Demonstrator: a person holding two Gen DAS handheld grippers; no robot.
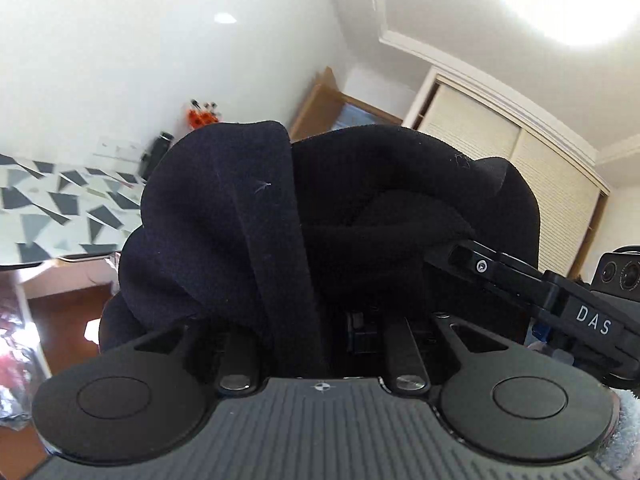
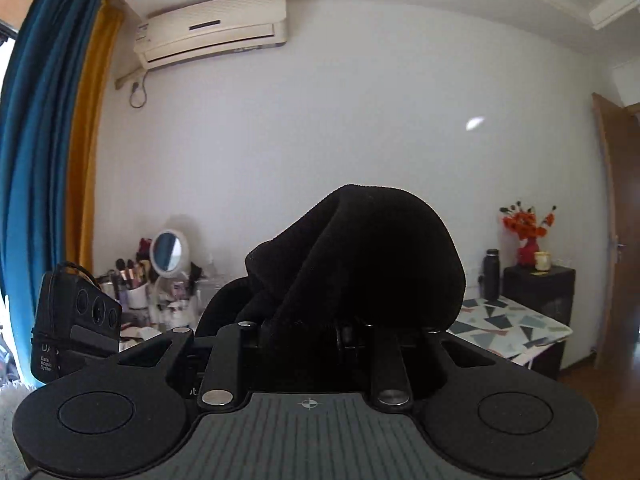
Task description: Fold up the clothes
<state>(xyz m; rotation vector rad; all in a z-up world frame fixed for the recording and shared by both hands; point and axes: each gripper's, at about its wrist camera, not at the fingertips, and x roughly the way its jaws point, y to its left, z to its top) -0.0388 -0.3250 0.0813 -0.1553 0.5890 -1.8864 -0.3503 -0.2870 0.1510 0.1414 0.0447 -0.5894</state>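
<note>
My left camera tilts up toward the wardrobe (image 1: 500,152), cloth (image 1: 280,220) right against it. My right faces the wall under the air conditioner (image 2: 212,28). Both catch the patterned table (image 1: 52,208) and red flowers (image 2: 526,226).

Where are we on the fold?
Done: no fold visible. In hand: the dark garment is bunched and held up over the left gripper and right gripper, both apparently clamped on it. Left: lay it on the patterned table and fold.

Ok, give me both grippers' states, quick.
Left gripper: shut on the dark garment.
Right gripper: shut on the same dark garment.
</note>
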